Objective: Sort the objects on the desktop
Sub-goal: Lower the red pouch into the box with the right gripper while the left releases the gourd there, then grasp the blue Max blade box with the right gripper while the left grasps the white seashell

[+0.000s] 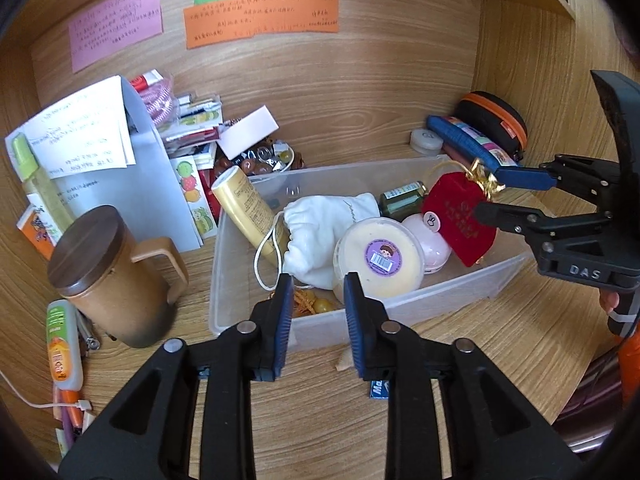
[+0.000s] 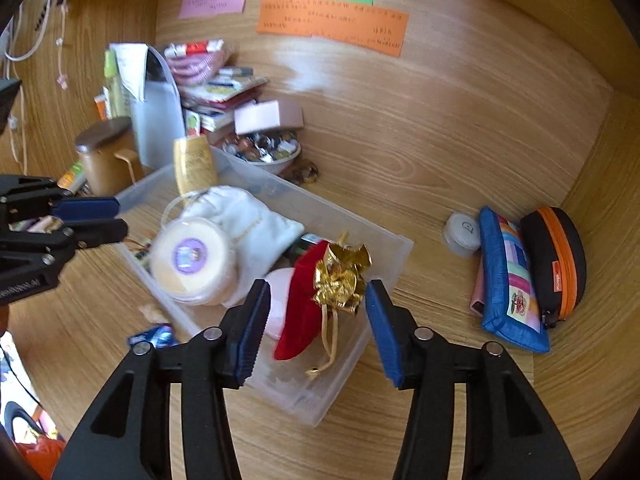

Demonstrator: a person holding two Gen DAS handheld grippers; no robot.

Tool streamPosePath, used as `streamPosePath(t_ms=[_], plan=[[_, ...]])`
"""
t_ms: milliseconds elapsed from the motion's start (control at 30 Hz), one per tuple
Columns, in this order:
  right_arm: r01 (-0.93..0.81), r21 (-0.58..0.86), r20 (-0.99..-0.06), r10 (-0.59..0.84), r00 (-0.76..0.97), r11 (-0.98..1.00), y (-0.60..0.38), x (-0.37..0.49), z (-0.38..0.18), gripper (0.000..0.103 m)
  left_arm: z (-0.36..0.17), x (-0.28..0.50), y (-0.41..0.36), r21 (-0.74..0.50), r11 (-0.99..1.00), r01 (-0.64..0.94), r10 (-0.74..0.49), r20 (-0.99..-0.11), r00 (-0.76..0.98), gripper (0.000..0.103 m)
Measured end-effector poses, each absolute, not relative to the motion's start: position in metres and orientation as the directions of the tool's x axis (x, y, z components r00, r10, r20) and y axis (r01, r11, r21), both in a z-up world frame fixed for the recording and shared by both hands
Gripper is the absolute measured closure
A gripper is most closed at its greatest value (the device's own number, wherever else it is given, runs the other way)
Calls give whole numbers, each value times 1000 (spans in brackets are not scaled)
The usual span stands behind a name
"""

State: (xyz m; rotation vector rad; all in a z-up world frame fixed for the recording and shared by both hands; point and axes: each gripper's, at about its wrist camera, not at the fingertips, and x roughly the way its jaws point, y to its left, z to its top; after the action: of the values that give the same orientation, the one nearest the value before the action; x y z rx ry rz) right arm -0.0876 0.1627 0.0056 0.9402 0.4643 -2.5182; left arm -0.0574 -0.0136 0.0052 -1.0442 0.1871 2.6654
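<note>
A clear plastic bin sits on the wooden desk. It holds a white drawstring pouch, a round cream tub with a purple sticker, a yellow bottle, a pink round case, a green jar and a red velvet pouch with a gold bow. My left gripper is open and empty at the bin's near wall. My right gripper is open just above the red pouch, which rests in the bin; it also shows in the left wrist view.
A brown lidded mug stands left of the bin, with papers, a glue tube and pens. A bowl of trinkets sits behind the bin. A blue pouch, black-orange case and small white jar lie at the right corner.
</note>
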Motion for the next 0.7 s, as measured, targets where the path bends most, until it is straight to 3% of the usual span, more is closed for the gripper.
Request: streamPosePath(t_ms=[367,700], plan=[[521,-143,-608,-341,-717,-842,143,-30,23,42,14,-19,-26,43,-961,-275,187,-631,-753,48],[549,-82,-639,-379,-669,-832,124,1,-6,39,-4,0,-45,16,-963,-270,197,-643,-740,43]])
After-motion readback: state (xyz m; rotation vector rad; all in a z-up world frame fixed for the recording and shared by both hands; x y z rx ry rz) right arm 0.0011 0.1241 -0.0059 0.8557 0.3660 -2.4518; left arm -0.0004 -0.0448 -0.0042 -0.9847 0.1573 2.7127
